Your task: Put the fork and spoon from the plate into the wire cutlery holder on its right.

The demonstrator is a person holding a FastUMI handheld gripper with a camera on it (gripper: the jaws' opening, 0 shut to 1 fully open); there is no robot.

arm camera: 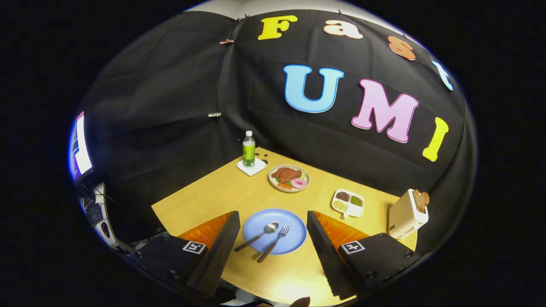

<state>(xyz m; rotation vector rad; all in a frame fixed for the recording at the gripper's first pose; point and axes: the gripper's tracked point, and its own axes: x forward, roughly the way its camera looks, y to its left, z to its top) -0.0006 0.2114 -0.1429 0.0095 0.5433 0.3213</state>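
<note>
- Gripper view: gripper (pixel 273 251) wide open, holding nothing, fingers apart on either side of the blue plate (pixel 294 224)
- spoon (pixel 258 236) and fork (pixel 274 242) lie side by side on the plate, spoon left of fork, handles off the plate's near rim
- beyond the plate: food dish (pixel 289 178), bottle (pixel 248 149) on a white coaster (pixel 252 167)
- right of the plate: divided tray (pixel 348 202), toaster (pixel 406 214)
- all on the wooden table (pixel 204 196)

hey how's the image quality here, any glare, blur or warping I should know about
Gripper view: strong fisheye warping bends the table edges; a bright glare patch lies on the wood just before the blue plate; spoon and fork look sharp; the gripper jaws stand open.
</note>
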